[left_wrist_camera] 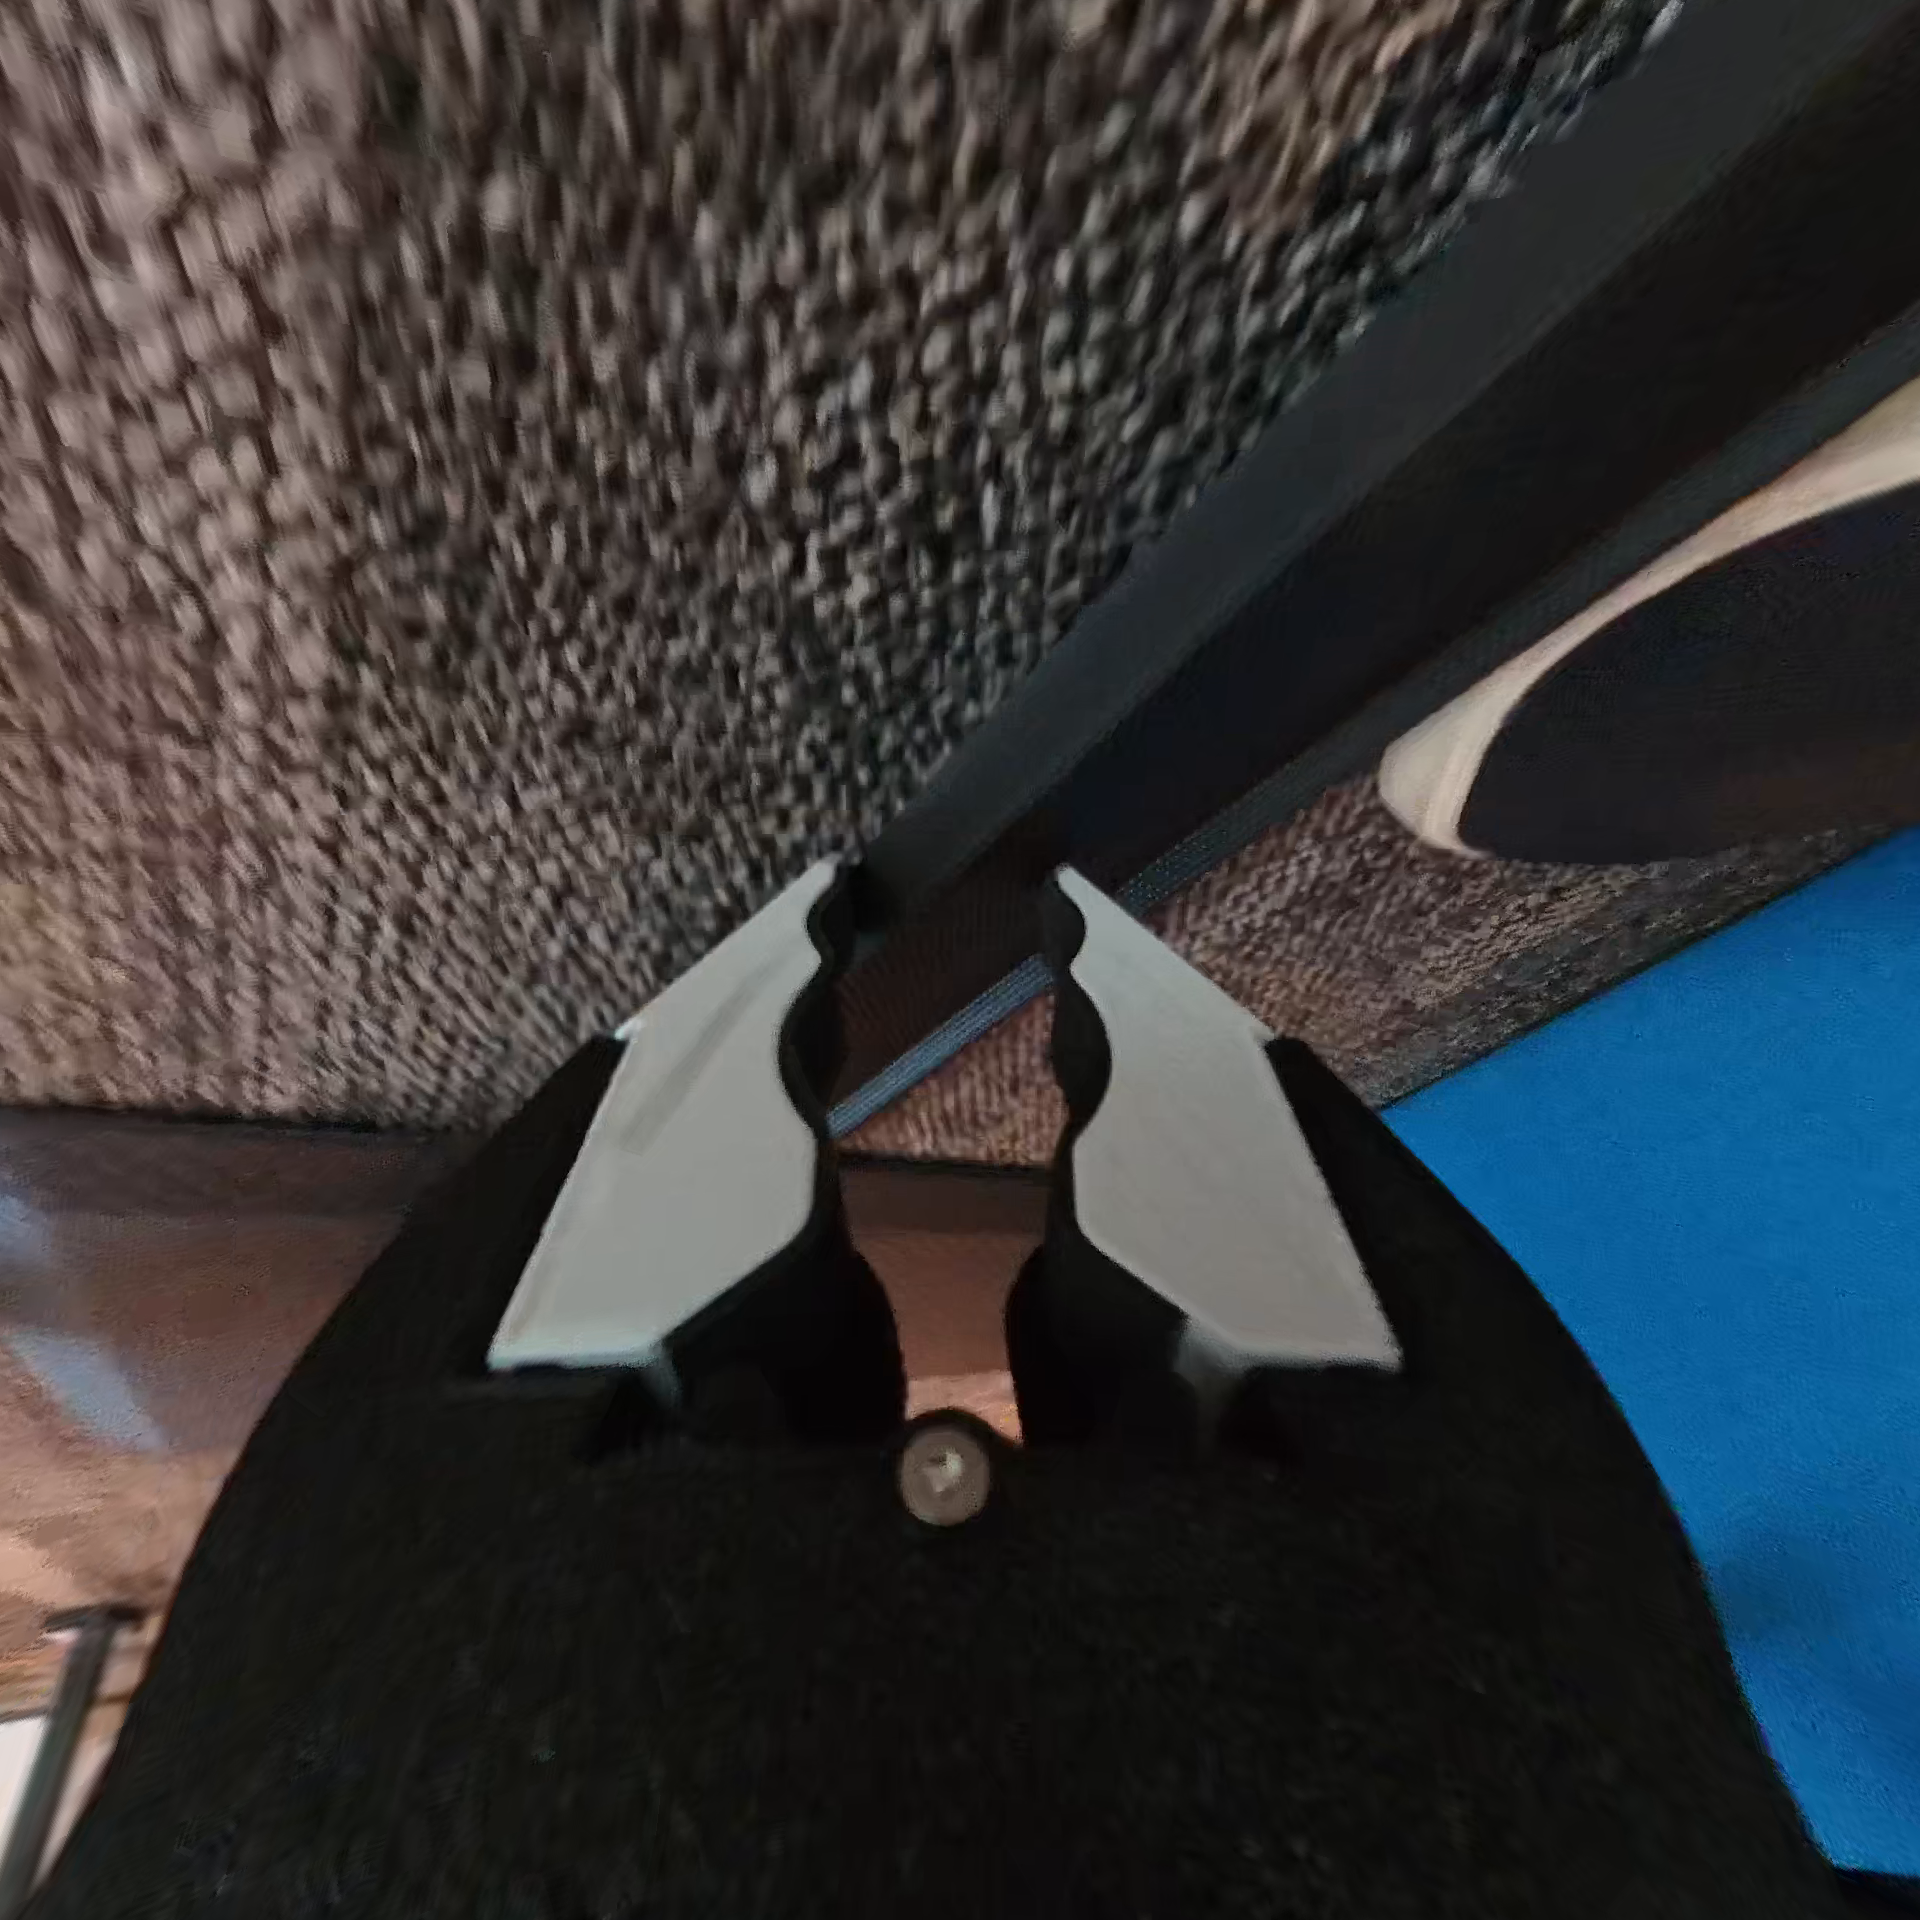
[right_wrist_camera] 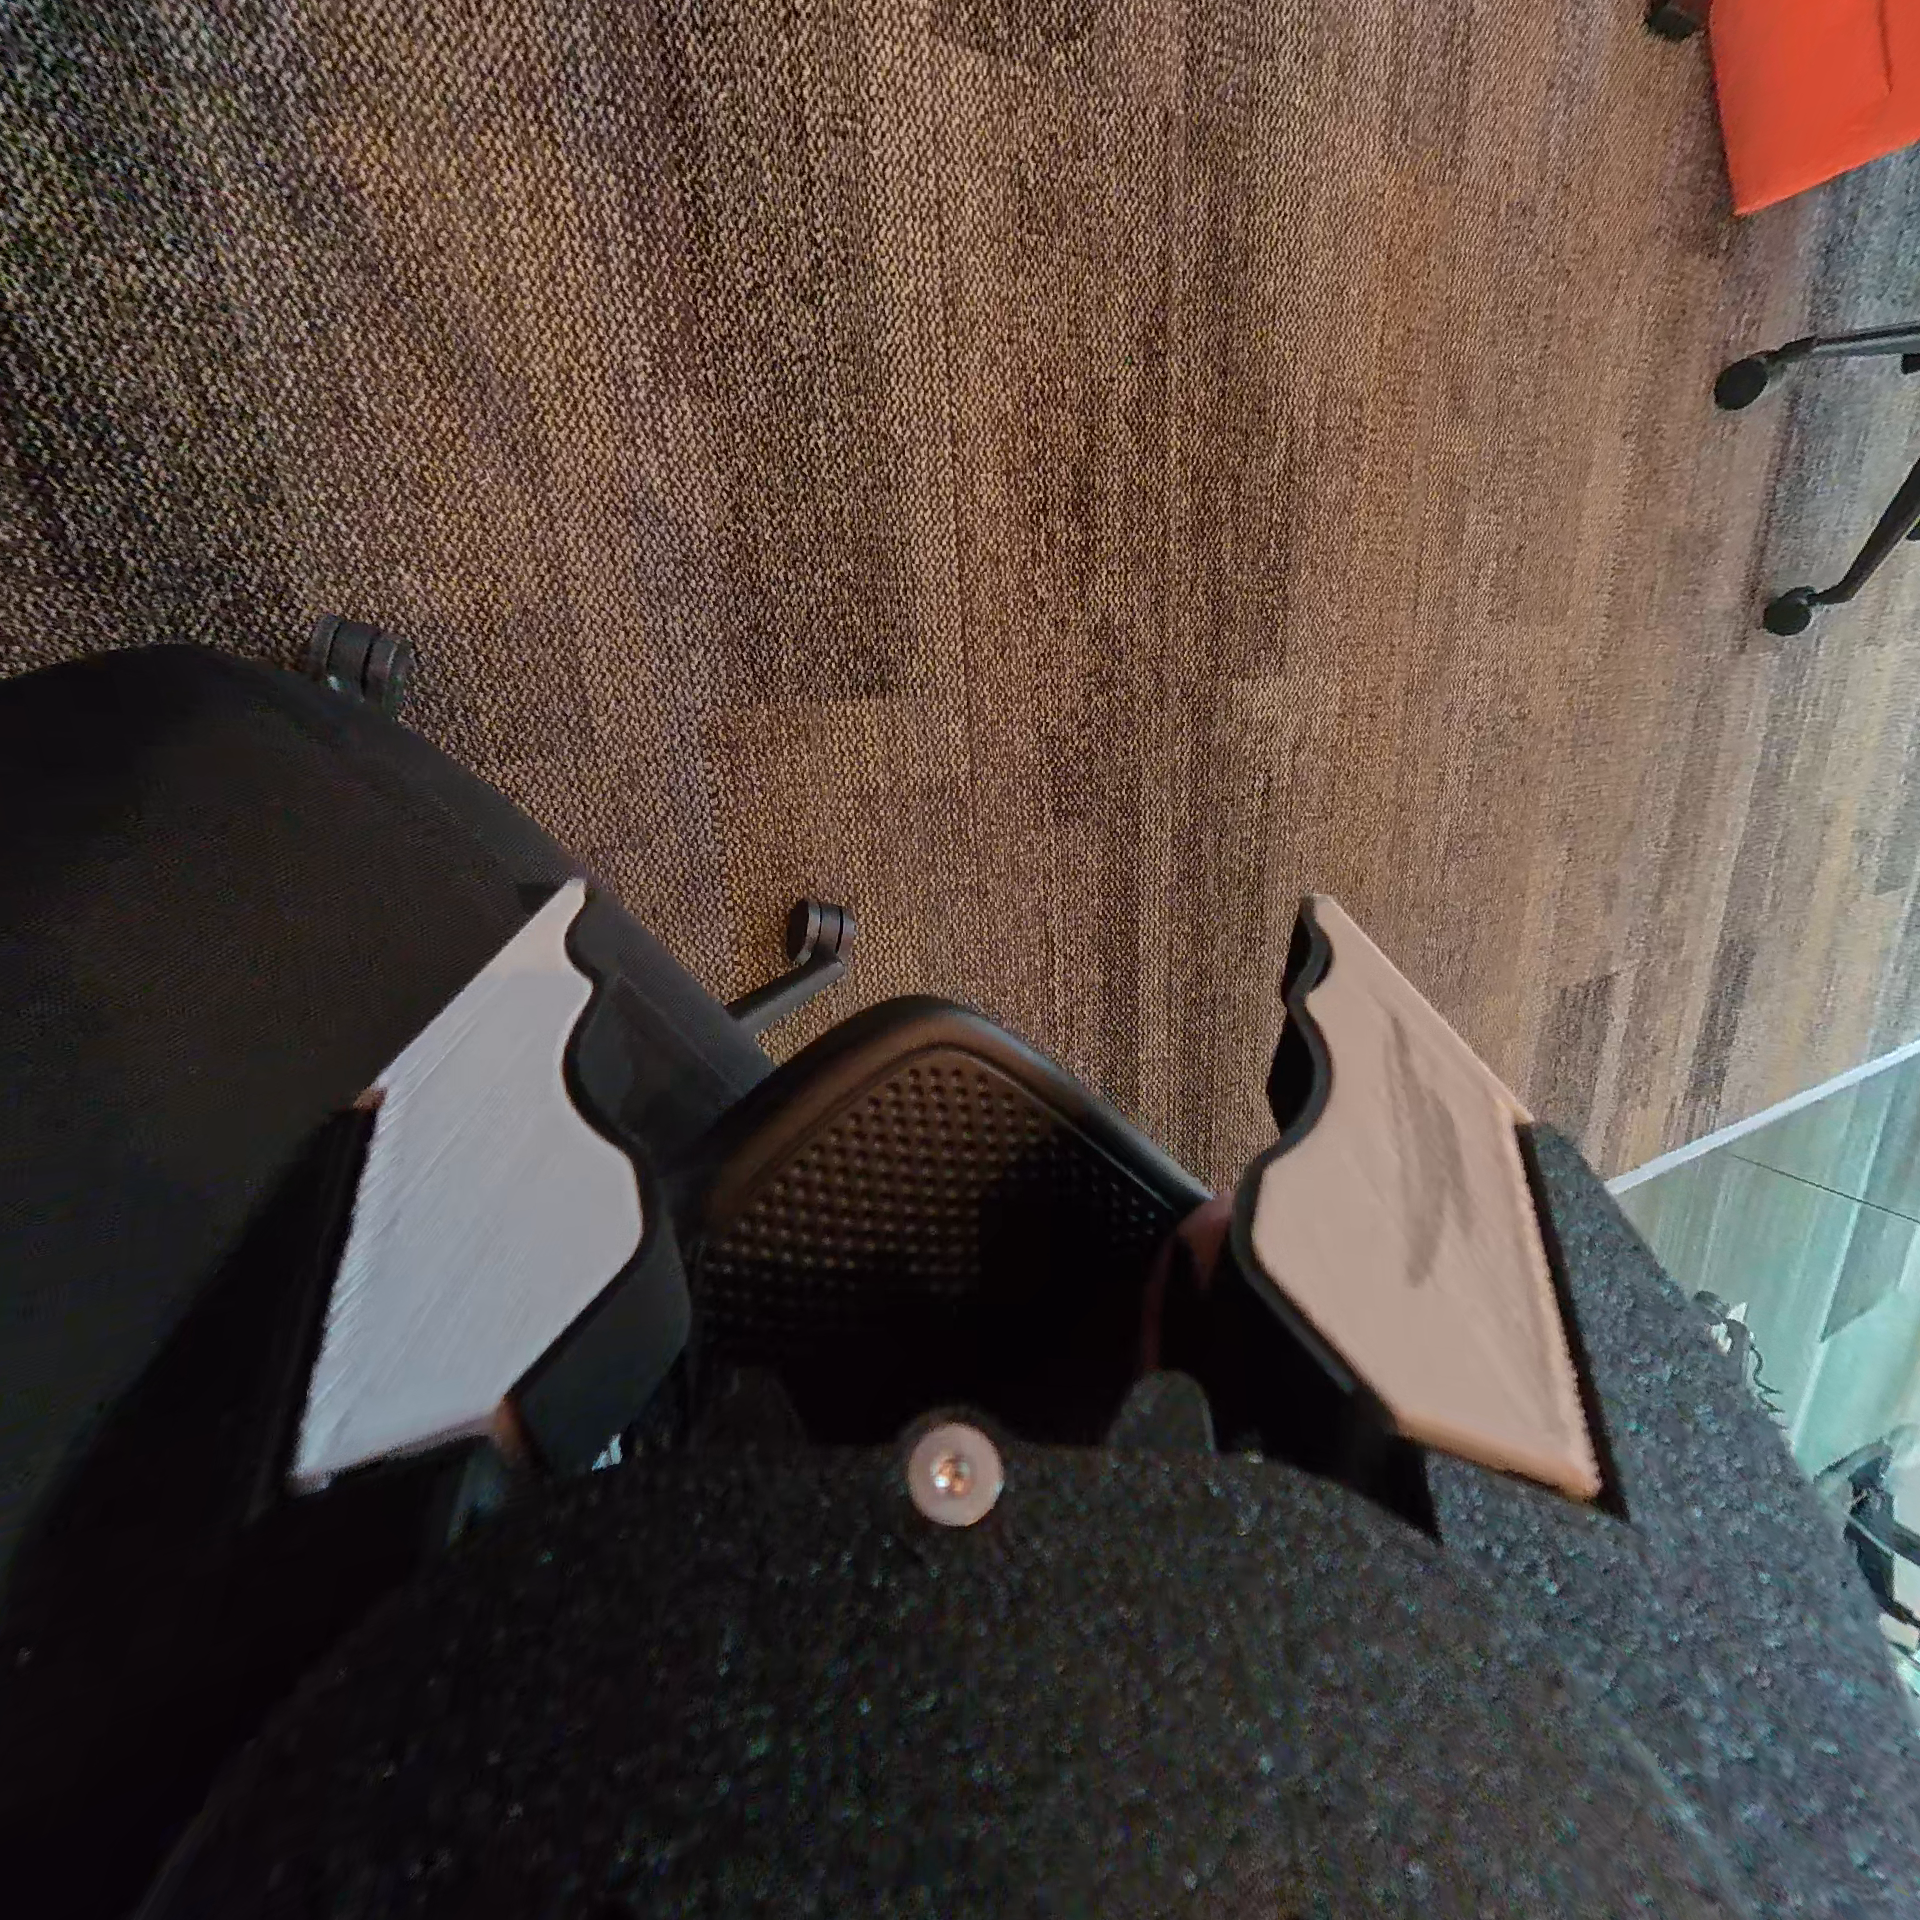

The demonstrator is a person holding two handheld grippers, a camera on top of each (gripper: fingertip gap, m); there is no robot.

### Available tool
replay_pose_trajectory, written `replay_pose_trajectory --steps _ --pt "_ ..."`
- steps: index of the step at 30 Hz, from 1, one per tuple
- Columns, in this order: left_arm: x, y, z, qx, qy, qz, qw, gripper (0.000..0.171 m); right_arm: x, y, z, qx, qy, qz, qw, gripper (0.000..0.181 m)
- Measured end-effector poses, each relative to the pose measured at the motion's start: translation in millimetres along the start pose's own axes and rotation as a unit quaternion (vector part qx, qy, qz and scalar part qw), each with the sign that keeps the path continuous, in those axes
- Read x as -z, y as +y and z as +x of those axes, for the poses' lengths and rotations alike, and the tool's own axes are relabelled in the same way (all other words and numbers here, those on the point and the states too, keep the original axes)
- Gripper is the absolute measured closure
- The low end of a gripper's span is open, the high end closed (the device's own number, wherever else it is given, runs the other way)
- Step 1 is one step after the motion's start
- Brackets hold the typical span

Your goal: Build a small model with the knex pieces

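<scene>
From my seat, the left wrist view is smeared, so I read it with caution. Speckled carpet [left_wrist_camera: 520,416] fills the upper left, and a smooth brown patch lies low on the left, too blurred to name. The left gripper [left_wrist_camera: 951,904] has its fingers drawn close, with only a narrow gap between the wavy pads. A dark bar [left_wrist_camera: 1351,520] runs down from the upper right and ends right at the tips. Whether the fingers pinch it or merely frame something farther off, I cannot tell. If it is a hold, I judge it shallow, out at the very tips, and a steadier hand would give a clearer look. Right of the bar are a black shoe with a pale sole [left_wrist_camera: 1714,707] and a blue surface [left_wrist_camera: 1662,1195].

The right wrist view is sharp. At the far left is a black mesh chair [right_wrist_camera: 208,935], with a castor [right_wrist_camera: 821,930] showing beyond it. The right gripper [right_wrist_camera: 940,904] hangs over the chair with its fingers spread wide and nothing between them. Nearest to it is the perforated armrest pad [right_wrist_camera: 935,1164], low in the gap and touching neither finger, as far as I can judge. Brown carpet [right_wrist_camera: 935,416] lies beyond. To the right are an orange object [right_wrist_camera: 1818,94] in the top corner, another chair's wheeled base [right_wrist_camera: 1849,499], and a glass panel [right_wrist_camera: 1766,1247].
</scene>
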State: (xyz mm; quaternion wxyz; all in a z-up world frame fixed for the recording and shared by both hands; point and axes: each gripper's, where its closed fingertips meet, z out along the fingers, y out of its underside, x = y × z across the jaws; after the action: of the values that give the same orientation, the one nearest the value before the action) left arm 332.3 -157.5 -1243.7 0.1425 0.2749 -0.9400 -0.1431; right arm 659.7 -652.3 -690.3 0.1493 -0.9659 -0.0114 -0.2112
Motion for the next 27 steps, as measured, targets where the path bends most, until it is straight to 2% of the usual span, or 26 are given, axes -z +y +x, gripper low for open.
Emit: replay_pose_trajectory --steps 6,10,11,12,14,16,19,20,23,25,26,27 --pt "-3 69 36 0.018 0.028 -0.013 0.999 0.154 1 1 0 0.001 0.0 0.002 1.0 0.055" --pt "-12 96 72 0.03 0.079 -0.013 0.996 0.153 0 0 -1 0.004 0.002 0.001 1.0 0.056" --pt "-15 98 80 0.036 0.09 -0.016 0.995 0.148 0 -1 -2 0.005 0.001 0.0 1.0 0.056" --pt "-14 93 83 0.049 0.096 0.001 0.994 0.152 1 -1 -2 0.007 0.0 -0.001 1.0 0.055" --pt "-15 85 89 0.098 0.128 0.033 0.986 0.138 0 -2 -4 0.009 -0.002 -0.003 1.0 0.055" --pt "-13 84 91 0.129 0.155 0.062 0.977 0.138 0 -3 -5 0.011 -0.003 -0.006 1.0 0.055" --pt "-10 82 96 0.13 0.192 0.093 0.968 0.136 0 -4 -7 0.013 -0.004 -0.009 1.0 0.055" --pt "-12 80 96 0.128 0.196 0.098 0.967 0.13 0 -4 -7 0.013 -0.003 -0.009 1.0 0.055" --pt "-30 69 98 0.151 0.205 0.064 0.965 0.117 -1 -4 -8 0.014 -0.002 -0.013 1.0 0.054" --pt "-46 69 88 0.153 0.163 0.012 0.975 0.127 -1 -5 -9 0.016 -0.004 -0.015 1.0 0.054" --pt "-50 69 80 0.165 0.15 -0.003 0.975 0.142 -1 -5 -10 0.016 -0.005 -0.017 1.0 0.055" --pt "-52 68 77 0.18 0.152 -0.007 0.972 0.143 -1 -5 -10 0.018 -0.005 -0.019 1.0 0.054"
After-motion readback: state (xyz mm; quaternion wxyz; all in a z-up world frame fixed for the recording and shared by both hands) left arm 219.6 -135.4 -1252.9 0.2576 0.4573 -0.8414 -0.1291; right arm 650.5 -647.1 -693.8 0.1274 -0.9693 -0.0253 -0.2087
